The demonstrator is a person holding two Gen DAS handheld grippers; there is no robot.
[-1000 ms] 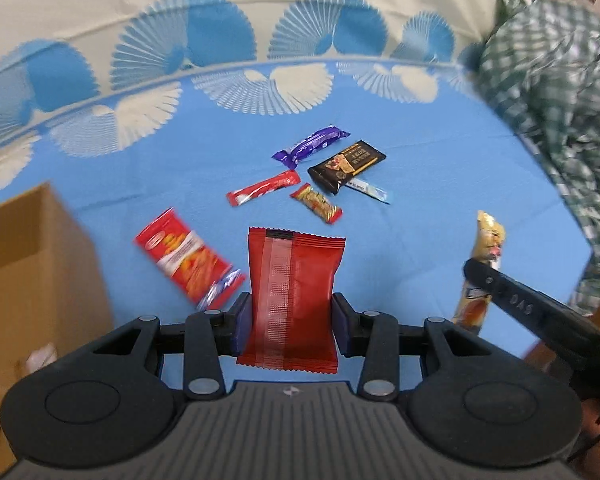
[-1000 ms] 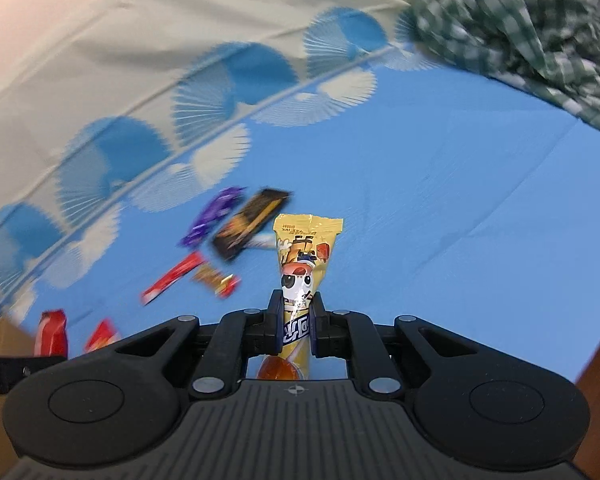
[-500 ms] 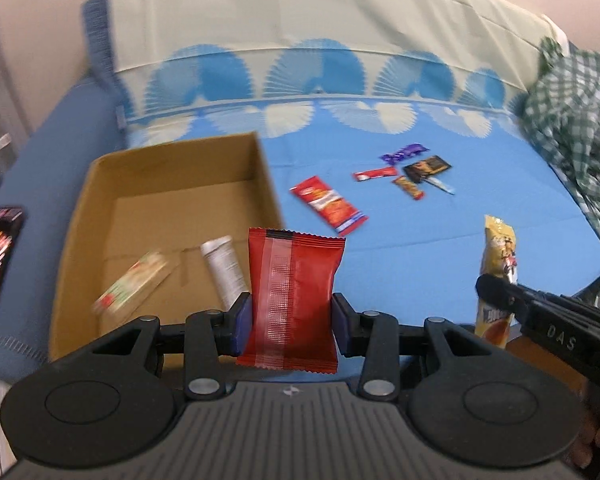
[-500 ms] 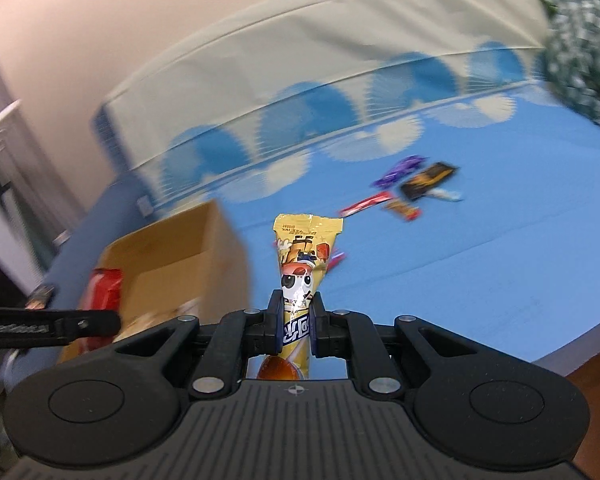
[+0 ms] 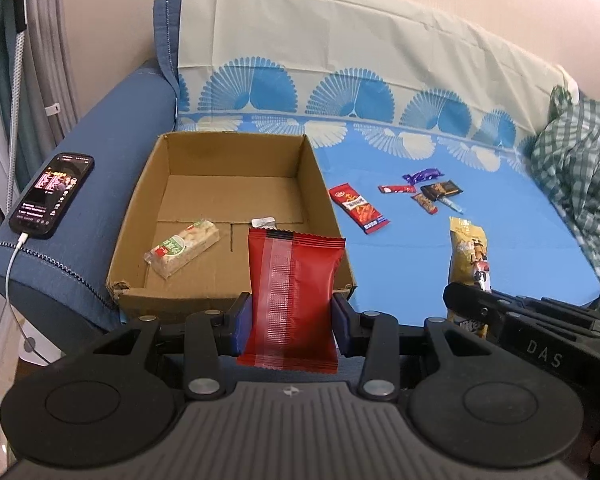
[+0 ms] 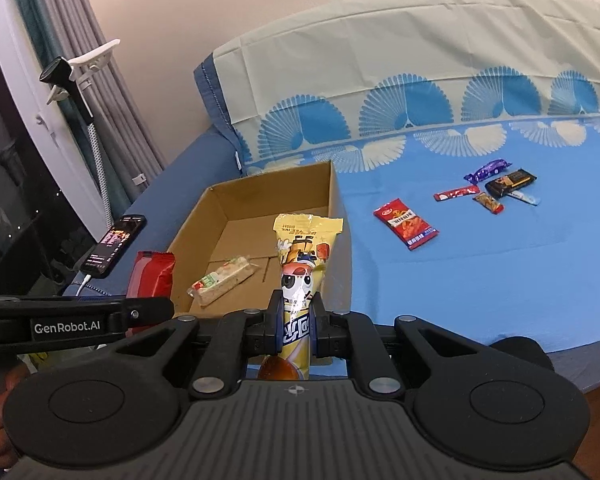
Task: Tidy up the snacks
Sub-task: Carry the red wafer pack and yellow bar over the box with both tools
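Note:
My left gripper is shut on a red snack packet, held upright in front of the near wall of an open cardboard box. My right gripper is shut on a yellow cartoon snack packet, held near the box's near right corner. The box holds a pale wrapped bar with a green label and a small white packet. Several snacks lie on the blue cover: a red packet, a thin red stick, a purple bar, a black bar.
A phone on a white cable lies on the sofa's left armrest. A green checked cloth is heaped at the right end. A curtain and a white stand are at the left.
Both grippers have pulled back and swung left with their packets. The cardboard box, hardly seen a second ago, now lies straight ahead, and the loose snacks sit farther off to the right.

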